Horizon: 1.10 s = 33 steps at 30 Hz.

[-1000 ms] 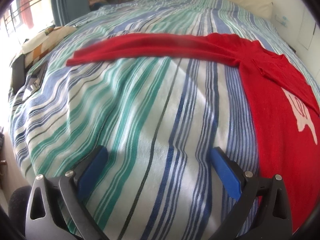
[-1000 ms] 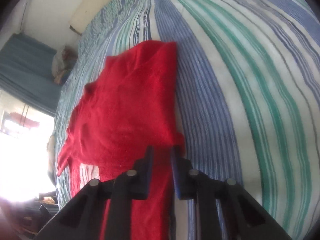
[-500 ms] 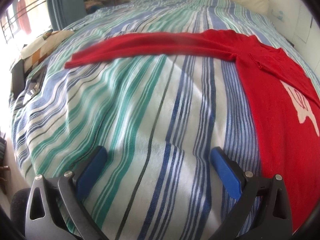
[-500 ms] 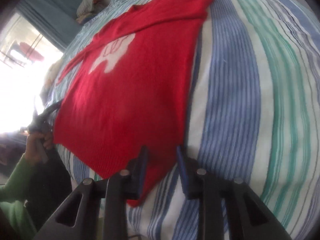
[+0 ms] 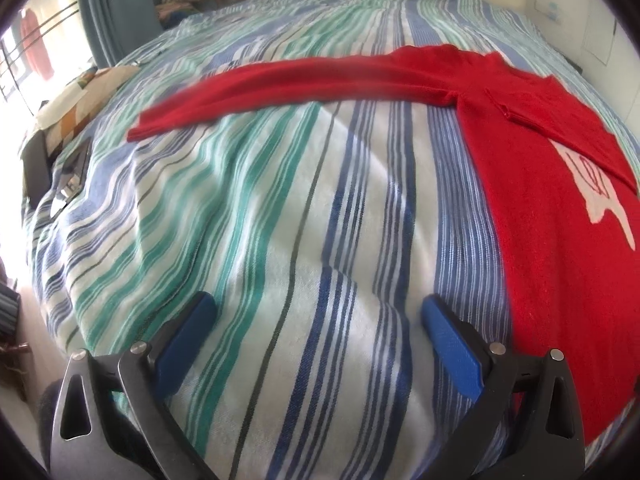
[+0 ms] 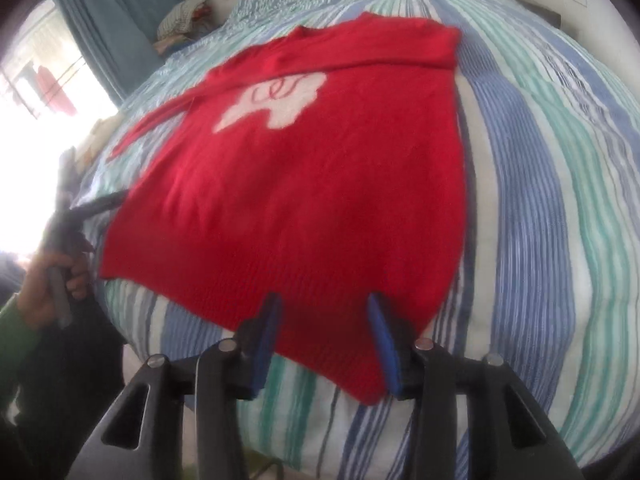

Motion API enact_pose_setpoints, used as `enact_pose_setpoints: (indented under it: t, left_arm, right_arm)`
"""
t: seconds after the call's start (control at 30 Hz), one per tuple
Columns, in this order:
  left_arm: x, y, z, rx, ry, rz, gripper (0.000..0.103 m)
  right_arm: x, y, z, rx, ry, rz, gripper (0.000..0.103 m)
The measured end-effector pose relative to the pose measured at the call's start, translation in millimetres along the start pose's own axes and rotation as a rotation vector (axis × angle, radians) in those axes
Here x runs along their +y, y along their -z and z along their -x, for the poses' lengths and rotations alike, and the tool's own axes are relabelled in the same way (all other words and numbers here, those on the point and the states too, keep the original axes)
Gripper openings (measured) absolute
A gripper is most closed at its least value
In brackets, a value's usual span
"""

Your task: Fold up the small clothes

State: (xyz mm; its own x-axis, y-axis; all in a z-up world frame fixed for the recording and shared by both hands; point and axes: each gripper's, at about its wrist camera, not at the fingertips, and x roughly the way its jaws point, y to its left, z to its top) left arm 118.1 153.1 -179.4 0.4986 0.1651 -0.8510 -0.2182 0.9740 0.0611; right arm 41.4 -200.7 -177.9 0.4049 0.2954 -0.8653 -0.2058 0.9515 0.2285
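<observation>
Right hand-held gripper (image 6: 324, 330) nearest: fingers spread, nothing pinched, poised over the hem corner of the red sweater (image 6: 304, 184). Cloth lying under and between the blue pads (image 6: 267, 338); touching or just above, cannot tell.

Left hand-held gripper (image 5: 316, 320): spread wide, empty, over bare striped bedspread (image 5: 248, 216). Sweater body just beside its right finger, not between the two.

Sweater spread flat, front up, on the bed. White patch (image 6: 276, 100) on the chest, facing up. Hem toward the near edge of the bed, neck farther off. One sleeve (image 5: 288, 88) stretched straight out across the stripes, well beyond the left gripper, cuff at its far end. Other shoulder side appears turned in over the chest; blurred, not certain.

Judged step: laying out done or nearly so, folding proper about to start. Next move likely calls for closing on a hem corner or reaching out for the long sleeve and bringing it in across the body. Left gripper needs to travel forward for that cuff. Knit looks soft and floppy; a shallow pinch could slip.

Farther back: blue curtain (image 6: 120, 20), small heap of clothes (image 6: 182, 20) at the head of the bed.
</observation>
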Motion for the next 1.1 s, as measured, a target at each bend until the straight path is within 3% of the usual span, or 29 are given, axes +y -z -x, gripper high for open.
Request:
enact_pose_setpoints:
  t: [0.13, 0.2, 0.37, 0.53, 0.7, 0.8, 0.83, 0.87, 0.9, 0.93, 1.0, 1.1]
  left_arm:
    - [21.0, -23.4, 4.6, 0.009, 0.117, 0.052, 0.102]
    - [43.8, -47.5, 1.5, -0.004, 0.113, 0.107, 0.102]
    - [138.3, -99.7, -35.0, 0.009, 0.122, 0.411, 0.102]
    - [206.6, -105.4, -77.0, 0.049, 0.140, 0.654, 0.097]
    - [219.8, -116.9, -92.1, 0.011, 0.164, 0.725, 0.096]
    - [218.2, -127.5, -102.3, 0.003, 0.136, 0.698, 0.077]
    - [217.1, -129.9, -103.9, 0.000, 0.126, 0.688, 0.062]
    - [217.5, -132.0, -104.1, -0.004, 0.121, 0.679, 0.031]
    - [218.3, -134.4, -104.2, 0.000, 0.126, 0.674, 0.014]
    - [219.0, -136.6, -102.3, 0.005, 0.140, 0.677, 0.006]
    - [217.2, -144.9, -85.6, -0.029, 0.130, 0.654, 0.006]
    - [193.9, -173.5, -45.2, -0.102, 0.123, 0.520, 0.005]
  right_arm:
    - [5.1, 9.9, 1.7, -0.051, 0.011, -0.009, 0.045]
    - [3.4, 11.2, 3.5, -0.051, 0.008, -0.005, 0.046]
    - [3.1, 16.1, 4.9, -0.055, 0.028, 0.017, 0.049]
    - [13.3, 15.7, 3.1, -0.057, 0.065, 0.035, 0.055]
    - [16.3, 15.9, 2.8, -0.050, 0.086, 0.051, 0.056]
    - [18.4, 14.7, 0.5, -0.042, 0.098, 0.057, 0.057]
    - [19.9, 14.6, -0.2, -0.040, 0.104, 0.061, 0.059]
    - [21.3, 14.5, -0.6, -0.038, 0.109, 0.064, 0.061]
    - [22.5, 14.6, -1.1, -0.038, 0.111, 0.066, 0.061]
    - [23.6, 14.9, -1.4, -0.038, 0.118, 0.068, 0.062]
    - [25.2, 15.4, -1.9, -0.039, 0.125, 0.071, 0.063]
    - [24.6, 16.2, -1.1, -0.043, 0.119, 0.068, 0.064]
